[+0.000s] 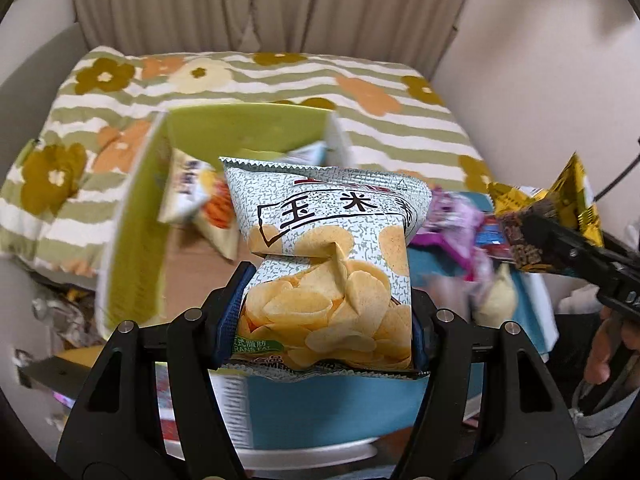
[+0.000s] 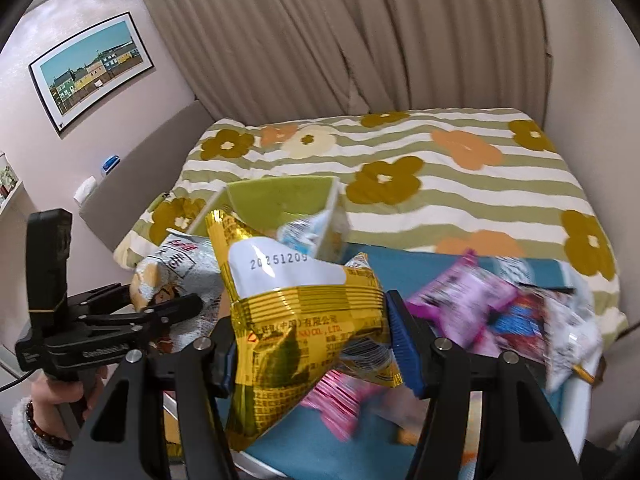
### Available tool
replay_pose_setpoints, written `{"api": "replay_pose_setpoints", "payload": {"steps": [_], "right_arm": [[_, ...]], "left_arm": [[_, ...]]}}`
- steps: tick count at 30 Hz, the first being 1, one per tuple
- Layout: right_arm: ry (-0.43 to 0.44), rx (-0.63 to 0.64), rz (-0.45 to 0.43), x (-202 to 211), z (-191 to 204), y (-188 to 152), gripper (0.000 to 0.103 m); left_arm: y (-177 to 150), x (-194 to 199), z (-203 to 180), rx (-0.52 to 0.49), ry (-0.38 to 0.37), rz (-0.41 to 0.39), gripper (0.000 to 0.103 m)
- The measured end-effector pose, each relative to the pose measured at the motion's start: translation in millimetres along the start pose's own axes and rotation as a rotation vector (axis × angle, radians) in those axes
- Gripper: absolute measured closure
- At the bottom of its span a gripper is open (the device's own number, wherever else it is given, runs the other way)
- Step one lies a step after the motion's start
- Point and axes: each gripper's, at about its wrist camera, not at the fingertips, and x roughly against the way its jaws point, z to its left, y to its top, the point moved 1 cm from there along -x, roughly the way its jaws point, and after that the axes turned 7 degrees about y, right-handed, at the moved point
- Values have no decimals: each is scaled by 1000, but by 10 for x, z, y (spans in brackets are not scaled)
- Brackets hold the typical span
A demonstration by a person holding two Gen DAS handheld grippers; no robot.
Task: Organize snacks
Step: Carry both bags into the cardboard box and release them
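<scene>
Snacks are in both my tools, lifted above a blue counter (image 1: 320, 412) at the foot of a flowered bed (image 2: 460, 184). My left tool (image 1: 326, 320) is clamped on a white crisp packet (image 1: 328, 280), pinched low across its body so the top stands up and creases. My right tool (image 2: 310, 344) grips a gold foil packet (image 2: 304, 308) near its middle, back side showing. At 11 o'clock from the crisp packet sits an open green cardboard box (image 1: 132, 240) with a few packets already inside; I judge that's the destination. A loose heap of purple and white packets (image 2: 480, 296) waits at 3 o'clock, unsorted.
</scene>
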Motion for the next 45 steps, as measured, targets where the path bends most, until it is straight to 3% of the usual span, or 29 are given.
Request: {"api": "replay_pose_setpoints", "payload": {"steps": [7, 9, 10, 11, 17, 32, 33, 34, 35, 36, 45], "right_arm": [[16, -16, 43, -607, 444, 188, 46], [14, -26, 59, -717, 523, 205, 46], [12, -34, 68, -787, 566, 211, 46], [10, -43, 72, -829, 592, 217, 46], [-4, -73, 108, -1041, 713, 222, 46], [30, -39, 233, -1708, 777, 168, 46], [26, -35, 234, -1733, 768, 164, 44], [21, -28, 234, -1754, 761, 160, 33], [15, -13, 238, -1789, 757, 153, 21], [10, -5, 239, -1805, 760, 145, 0], [15, 11, 233, -1758, 736, 97, 0]], "left_arm": [[95, -350, 551, -28, -2, 65, 40], [93, -438, 639, -48, -20, 79, 28], [85, -475, 665, -63, -9, 81, 9], [70, -494, 690, -76, 5, 71, 0], [-6, -479, 861, -61, -30, 65, 0], [-164, -553, 1074, -13, 45, 89, 0], [-164, -575, 1078, -14, 48, 92, 0], [-163, -592, 1068, -14, 53, 95, 1], [-164, -607, 1060, -14, 55, 97, 1], [-169, -621, 1051, -14, 54, 100, 1], [-198, -664, 1018, -11, 58, 119, 1]]}}
